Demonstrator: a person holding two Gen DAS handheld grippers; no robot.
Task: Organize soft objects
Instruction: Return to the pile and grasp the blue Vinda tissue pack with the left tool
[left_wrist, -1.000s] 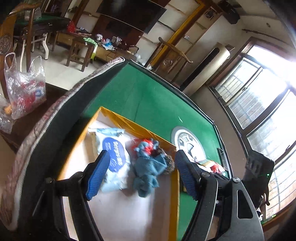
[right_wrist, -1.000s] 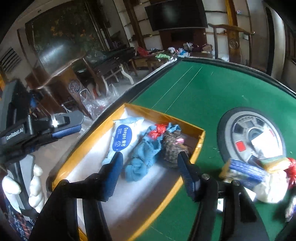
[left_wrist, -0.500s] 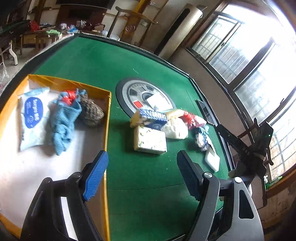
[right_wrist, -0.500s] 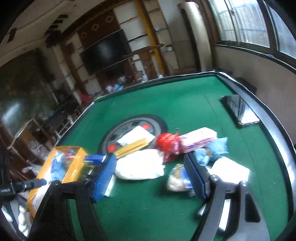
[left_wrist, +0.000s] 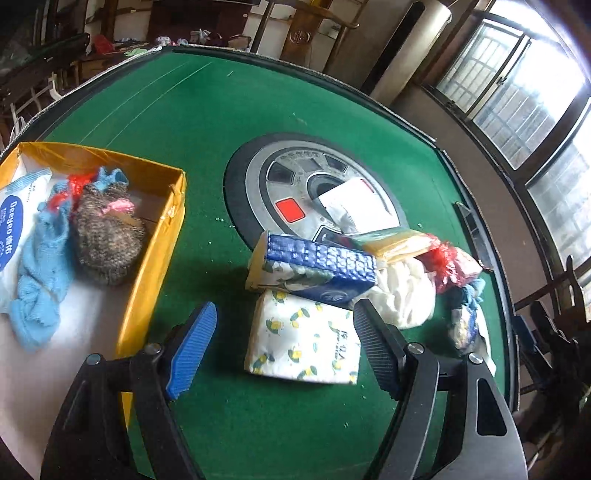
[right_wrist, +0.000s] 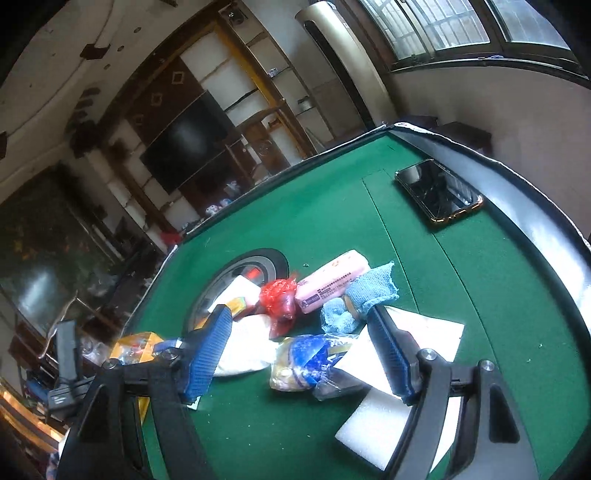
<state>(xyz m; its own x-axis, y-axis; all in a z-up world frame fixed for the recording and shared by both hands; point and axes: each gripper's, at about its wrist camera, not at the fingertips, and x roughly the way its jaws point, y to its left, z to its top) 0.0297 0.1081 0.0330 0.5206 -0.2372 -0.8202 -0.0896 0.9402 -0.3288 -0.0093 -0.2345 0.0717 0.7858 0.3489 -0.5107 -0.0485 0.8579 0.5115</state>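
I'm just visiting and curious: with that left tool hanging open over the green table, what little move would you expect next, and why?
Probably a short drop forward so the left tool straddles the lemon-print tissue pack. Its jaws stand wide open and empty, the pack lies flat right between them, nearest of the loose pile, and the yellow box holding sorted items sits just to its left.

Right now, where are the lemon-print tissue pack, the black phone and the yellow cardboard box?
lemon-print tissue pack (left_wrist: 304, 341), left wrist view, centre of its top face.
black phone (right_wrist: 439, 190), right wrist view, middle of its screen.
yellow cardboard box (left_wrist: 155, 266), left wrist view, its right wall.
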